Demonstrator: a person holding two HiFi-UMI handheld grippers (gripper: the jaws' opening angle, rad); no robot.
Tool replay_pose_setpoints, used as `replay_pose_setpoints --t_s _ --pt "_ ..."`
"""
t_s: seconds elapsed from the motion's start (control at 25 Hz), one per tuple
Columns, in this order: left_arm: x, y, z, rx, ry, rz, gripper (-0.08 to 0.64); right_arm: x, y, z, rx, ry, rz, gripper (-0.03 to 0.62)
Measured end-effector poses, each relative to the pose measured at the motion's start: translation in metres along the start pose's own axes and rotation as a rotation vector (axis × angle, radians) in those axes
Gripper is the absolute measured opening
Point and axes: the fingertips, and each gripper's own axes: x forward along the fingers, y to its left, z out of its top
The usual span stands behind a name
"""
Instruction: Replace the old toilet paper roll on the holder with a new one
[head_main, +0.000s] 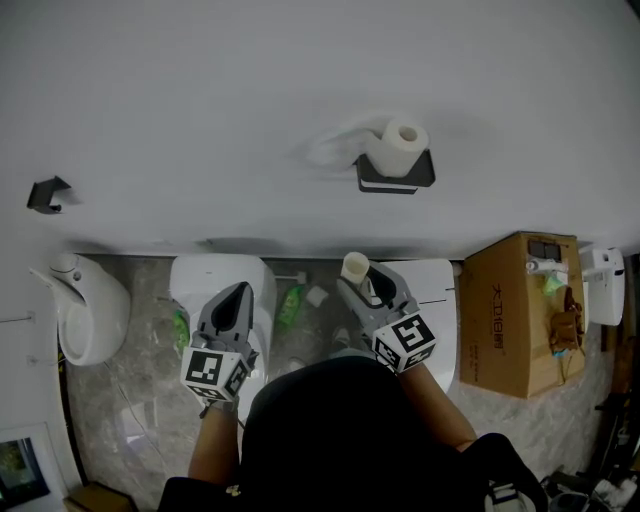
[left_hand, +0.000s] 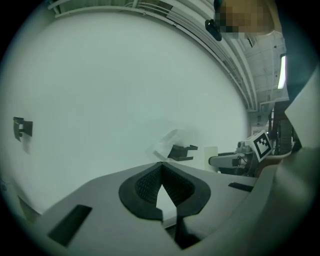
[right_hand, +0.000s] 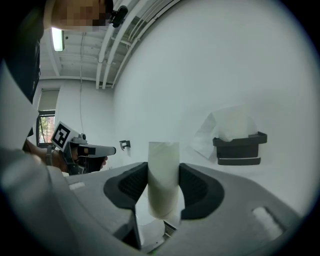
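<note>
Between the right tongs (right_hand: 163, 189), a bare cardboard tube (right_hand: 163, 165) is being pinched, standing upright, its long axis vertical. Alongside, the left tongs (left_hand: 161, 184) are pressing together, holding nothing. Both are pointing almost level at the wall (head_main: 200, 100). Ahead of the right tongs, a paper roll (head_main: 400, 143) is sitting on the holder (head_main: 396, 180), with bare wall spreading around it.

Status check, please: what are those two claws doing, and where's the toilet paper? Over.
Left gripper shut, empty. Right gripper clamped on a bare cardboard tube. Paper roll sits in the wall holder. Nothing seen in the way, over.
</note>
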Motion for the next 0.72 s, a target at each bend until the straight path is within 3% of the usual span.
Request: replay_pose_setpoints --t_s 0.72 --pt "0.009 -0.003 -0.001 0.019 0.007 -0.034 0.014 0.0 -0.002 0.002 -0.038 -0.009 -0.003 0.186"
